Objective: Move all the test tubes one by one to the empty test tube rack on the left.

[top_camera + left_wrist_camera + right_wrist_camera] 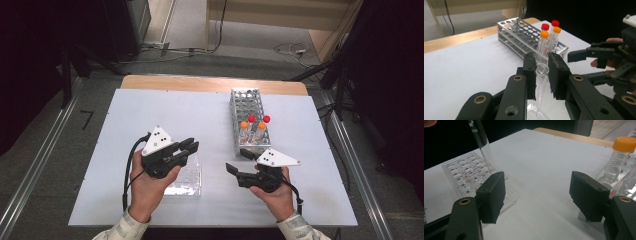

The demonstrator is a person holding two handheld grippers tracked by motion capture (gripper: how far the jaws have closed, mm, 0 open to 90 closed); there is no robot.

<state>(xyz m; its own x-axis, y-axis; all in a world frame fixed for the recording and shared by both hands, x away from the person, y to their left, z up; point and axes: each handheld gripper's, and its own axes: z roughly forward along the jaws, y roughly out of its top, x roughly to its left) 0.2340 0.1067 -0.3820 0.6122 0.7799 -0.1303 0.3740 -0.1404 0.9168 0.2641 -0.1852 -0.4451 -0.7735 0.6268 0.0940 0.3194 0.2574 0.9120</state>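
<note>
My left gripper [192,146] is shut on a clear, uncapped tube [541,82], which stands nearly upright between its pads. The tube [480,137] reaches down toward a clear plastic rack [187,180] lying flat on the table; its tip is hidden behind a jaw. My right gripper [236,159] is open, level above the table between the two racks, and nothing is between its pads [491,195]. A metal rack [247,107] at the back right holds several capped tubes, two with orange caps [244,125] and two with red caps [251,118].
The white table top [165,115] has bare room at the left and back. Its wooden far edge [210,83] borders the floor. A dark stand [345,65] rises at the right, and cables lie on the floor behind.
</note>
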